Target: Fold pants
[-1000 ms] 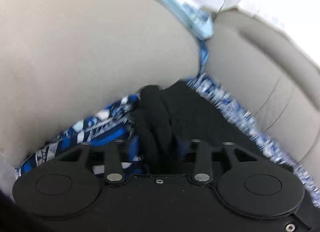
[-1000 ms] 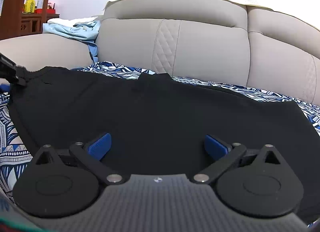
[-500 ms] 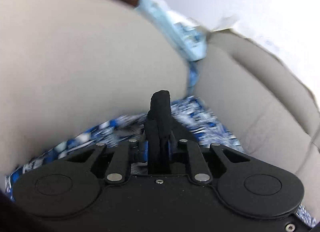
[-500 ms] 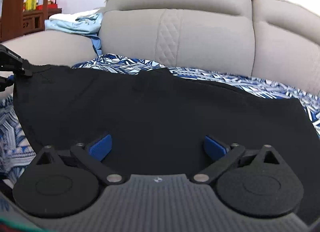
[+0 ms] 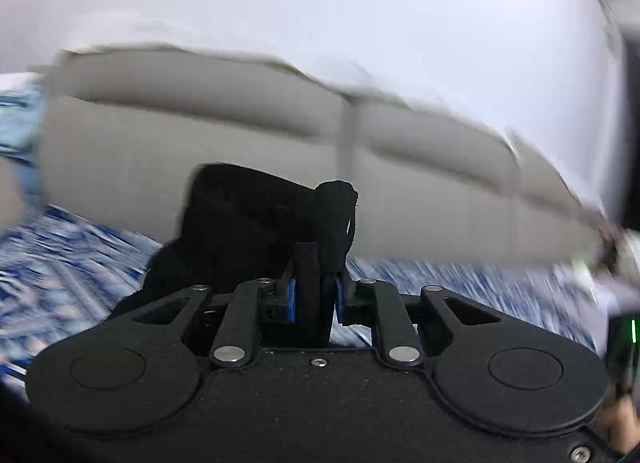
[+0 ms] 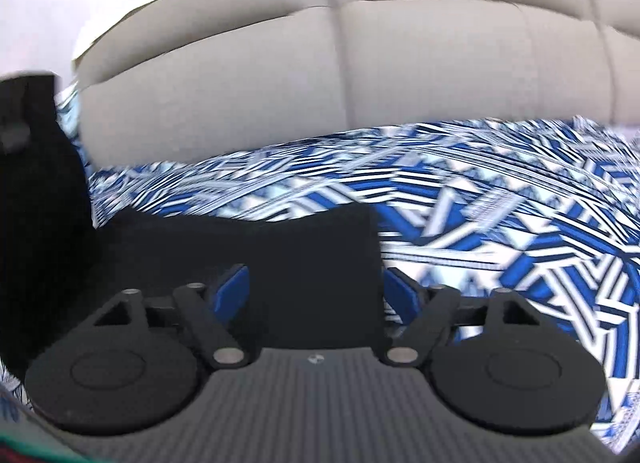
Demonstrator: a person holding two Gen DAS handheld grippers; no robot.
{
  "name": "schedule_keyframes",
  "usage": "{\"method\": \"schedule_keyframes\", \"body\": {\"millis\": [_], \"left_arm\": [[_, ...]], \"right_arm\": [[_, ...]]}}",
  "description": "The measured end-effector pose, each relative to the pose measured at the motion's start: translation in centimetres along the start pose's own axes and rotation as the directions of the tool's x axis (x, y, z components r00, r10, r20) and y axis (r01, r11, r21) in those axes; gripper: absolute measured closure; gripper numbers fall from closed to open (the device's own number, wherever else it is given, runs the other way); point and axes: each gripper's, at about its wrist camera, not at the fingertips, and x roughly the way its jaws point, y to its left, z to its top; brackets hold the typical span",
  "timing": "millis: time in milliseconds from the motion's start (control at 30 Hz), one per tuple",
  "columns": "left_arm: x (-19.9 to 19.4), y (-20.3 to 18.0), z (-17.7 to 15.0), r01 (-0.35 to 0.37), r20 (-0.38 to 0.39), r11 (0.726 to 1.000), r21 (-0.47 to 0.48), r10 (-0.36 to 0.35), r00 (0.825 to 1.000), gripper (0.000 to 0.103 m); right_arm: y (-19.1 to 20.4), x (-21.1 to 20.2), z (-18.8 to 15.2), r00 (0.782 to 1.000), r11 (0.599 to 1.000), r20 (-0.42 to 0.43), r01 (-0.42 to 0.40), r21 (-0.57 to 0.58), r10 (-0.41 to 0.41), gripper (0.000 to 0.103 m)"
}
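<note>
— Where are the black fabric pants [image 6: 256, 263] at this point?

— On the sofa seat, over the blue-and-white geometric-patterned cover [image 6: 500, 223]. In the right wrist view a flat black panel lies on the cover with a straight edge on its right side, and at the far left the cloth rises in a dark upright fold.

— And the left tool [image 5: 313, 295]?

— Pressed together on a bunched fold of the pants [image 5: 256, 219]; the black cloth stands up between the blue pads and spills off to the left of them. The picture is heavily smeared (the sofa back is a blur).

— The right tool [image 6: 316, 287]?

— Its jaws have just been closing but are spread wide, one blue pad [image 6: 234, 287] on each side of the black panel. The cloth lies between them, yet the pads press on nothing.

— What's behind?

— The beige leather sofa backrest [image 6: 280, 71] with its stitched seams, and a pale wall above it. At the far left of the left wrist view there is a light blue crumpled cloth [image 5: 16, 123] beside the backrest
</note>
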Motion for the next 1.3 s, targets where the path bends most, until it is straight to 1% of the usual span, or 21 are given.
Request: {"method": "schedule_keyframes", "body": {"millis": [100,200,233,300,333,367,433,467,533,600,667,700,767,833,867,933,1033,1100,1167,1233,1300], "left_arm": [[3.3,-3.3,-2.8,0.056,-0.144,0.997,0.054,-0.048,0.988,0.086],[6.0,-5.6,-6.0,0.109,-0.3,0.99,0.093,-0.076,0.951,0.085],[6.4,-6.4,-7.1,0.117,-0.329,0.986,0.115,-0.074,0.941,0.083],[6.1,-8.0,-8.7,0.122,-0.345,0.977,0.174,-0.056,0.937,0.08],[5.7,-8.7,-9.1,0.122,-0.341,0.973,0.195,-0.049,0.939,0.075],[5.3,-9.0,-9.4,0.134,-0.341,0.97,0.204,-0.058,0.938,0.062],[4.6,-9.2,-9.3,0.206,-0.371,0.966,0.154,-0.136,0.918,0.051],[4.4,-9.1,-9.2,0.241,-0.383,0.963,0.122,-0.178,0.906,0.049],[3.7,-9.1,-8.8,0.271,-0.398,0.958,0.093,-0.213,0.892,0.046],[2.4,-8.6,-8.3,0.271,-0.391,0.959,0.085,-0.218,0.894,0.045],[0.7,-7.5,-7.5,0.262,-0.361,0.961,0.084,-0.216,0.907,0.04],[-0.2,-6.8,-7.1,0.243,-0.339,0.966,0.085,-0.201,0.919,0.039],[-2.4,-5.0,-6.4,0.167,-0.289,0.981,0.095,-0.133,0.948,0.035],[-3.3,-3.4,-6.1,0.045,-0.253,0.991,0.124,-0.013,0.967,0.035],[-3.5,-2.5,-6.2,-0.028,-0.237,0.99,0.135,0.059,0.97,0.037],[-3.5,-0.5,-6.6,-0.166,-0.238,0.976,0.139,0.196,0.951,0.043],[-3.6,1.8,-7.4,-0.278,-0.259,0.954,0.116,0.299,0.918,0.049],[-3.5,2.8,-8.1,-0.316,-0.289,0.941,0.119,0.337,0.896,0.051],[-2.7,3.0,-8.9,-0.337,-0.319,0.933,0.128,0.36,0.877,0.052],[-2.2,3.2,-9.6,-0.345,-0.331,0.93,0.13,0.369,0.868,0.051],[-2.3,2.8,-10.0,-0.351,-0.319,0.924,0.154,0.383,0.867,0.05]], "right_arm": [[-3.2,-0.3,-0.5,0.999,0.996,0.01,-0.032,0.08,0.031,0.031],[-5.4,-0.2,-1.7,0.994,0.978,0.009,-0.112,0.178,0.112,0.037],[-5.5,-0.1,-1.9,0.993,0.973,-0.006,-0.114,0.201,0.118,0.04],[-5.4,0.0,-2.1,0.991,0.972,0.0,-0.132,0.195,0.135,0.041],[-5.3,0.1,-2.1,0.989,0.97,0.002,-0.148,0.192,0.15,0.04],[-5.2,0.2,-2.1,0.985,0.966,0.003,-0.169,0.193,0.172,0.04],[-5.3,0.4,-2.1,0.98,0.96,0.001,-0.193,0.205,0.197,0.04],[-5.3,0.5,-2.0,0.978,0.956,-0.002,-0.203,0.213,0.208,0.039],[-5.2,0.7,-1.9,0.972,0.946,-0.004,-0.23,0.231,0.237,0.028],[-5.0,0.8,-1.8,0.96,0.931,-0.005,-0.272,0.246,0.281,0.022],[-4.3,0.9,-1.9,0.953,0.928,-0.01,-0.292,0.23,0.302,0.016],[-3.8,1.0,-2.0,0.953,0.933,-0.016,-0.292,0.21,0.302,0.014],[-2.4,1.1,-2.4,0.956,0.946,-0.036,-0.283,0.158,0.292,0.012],[-0.7,1.1,-3.2,0.959,0.959,-0.064,-0.269,0.088,0.275,0.012],[0.3,1.0,-3.8,0.965,0.966,-0.059,-0.254,0.04,0.256,0.012],[2.5,0.5,-4.9,0.977,0.974,-0.053,-0.212,-0.083,0.208,0.014],[4.4,-0.5,-6.9,0.986,0.973,-0.029,-0.168,-0.159,0.165,0.014],[4.4,-1.3,-7.8,0.984,0.974,-0.015,-0.18,-0.134,0.18,0.015],[4.2,-1.9,-8.2,0.983,0.978,-0.002,-0.184,-0.103,0.185,0.02],[3.8,-2.2,-8.2,0.986,0.984,0.011,-0.168,-0.057,0.169,0.035],[3.2,-2.2,-8.1,0.987,0.987,0.016,-0.163,-0.004,0.163,0.045]]}}
